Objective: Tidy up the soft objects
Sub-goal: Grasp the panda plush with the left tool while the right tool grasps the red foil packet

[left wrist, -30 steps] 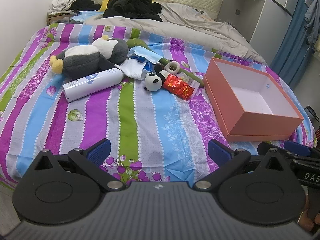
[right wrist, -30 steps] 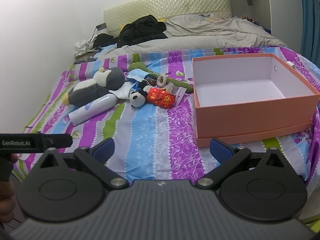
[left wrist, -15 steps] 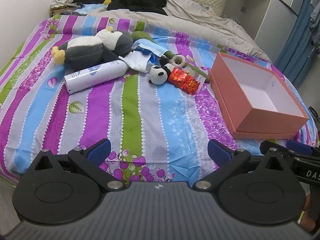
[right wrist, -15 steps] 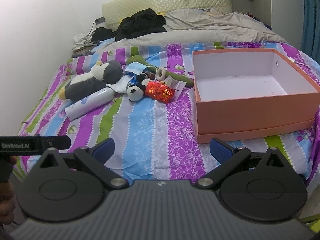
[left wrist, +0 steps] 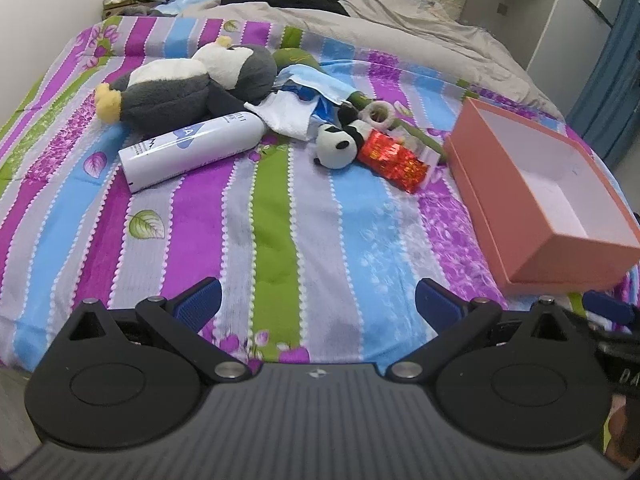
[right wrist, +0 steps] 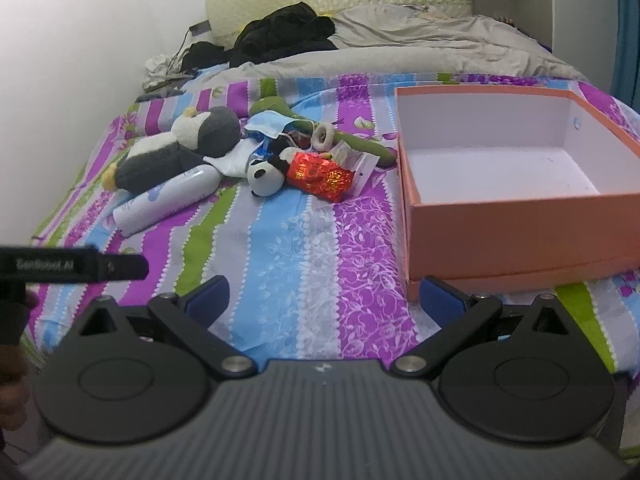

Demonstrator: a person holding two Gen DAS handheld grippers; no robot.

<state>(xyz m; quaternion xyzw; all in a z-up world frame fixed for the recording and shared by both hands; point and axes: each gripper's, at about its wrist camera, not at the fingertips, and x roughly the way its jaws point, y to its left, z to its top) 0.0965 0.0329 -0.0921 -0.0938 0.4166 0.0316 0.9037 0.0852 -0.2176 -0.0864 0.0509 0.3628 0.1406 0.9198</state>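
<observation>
reaching for the panda plush (left wrist: 335,145) looked best: both grippers (left wrist: 318,302) (right wrist: 325,295) hung spread and empty, pink box (right wrist: 520,216) waiting beside it.

My fingers (left wrist: 199,303): blue pads on black arms. Bedspread (left wrist: 280,216): purple, blue, green and grey stripes with a floral print. Penguin toy (left wrist: 188,80): grey and white, yellow feet. Small panda (left wrist: 338,144): black and white. Box (right wrist: 520,216): salmon outside, white inside. Bottle (left wrist: 192,152): white, blue markings. Packet (left wrist: 394,160): shiny red.
</observation>
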